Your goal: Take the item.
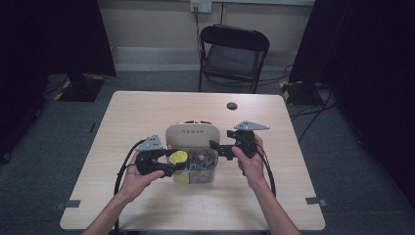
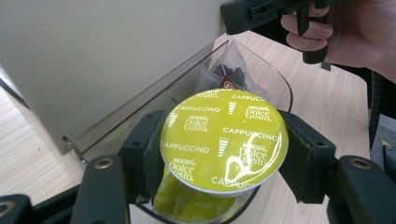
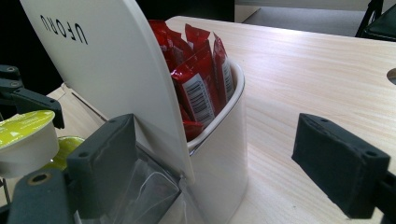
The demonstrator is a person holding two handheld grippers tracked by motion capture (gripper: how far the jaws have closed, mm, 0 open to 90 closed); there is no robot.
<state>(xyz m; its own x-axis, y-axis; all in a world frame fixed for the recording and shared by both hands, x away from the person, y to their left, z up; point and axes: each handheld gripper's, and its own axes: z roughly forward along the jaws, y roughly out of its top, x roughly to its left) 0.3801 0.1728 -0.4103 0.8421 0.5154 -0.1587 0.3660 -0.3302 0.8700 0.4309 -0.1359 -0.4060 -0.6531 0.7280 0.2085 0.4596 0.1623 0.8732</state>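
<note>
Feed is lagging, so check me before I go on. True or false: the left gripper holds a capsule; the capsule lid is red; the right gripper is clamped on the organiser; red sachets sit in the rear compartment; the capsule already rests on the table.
1. The left gripper holds a capsule: true.
2. The capsule lid is red: false, it is yellow-green, printed Cappuccino.
3. The right gripper is clamped on the organiser: false, its jaws stand open around it.
4. Red sachets sit in the rear compartment: true.
5. The capsule rests on the table: false, it is held over the clear front compartment.

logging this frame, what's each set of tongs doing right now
Left tongs: shut on the green cappuccino capsule, over the clear compartment.
Right tongs: open, jaws either side of the white organiser wall, not pressing on it.
</note>
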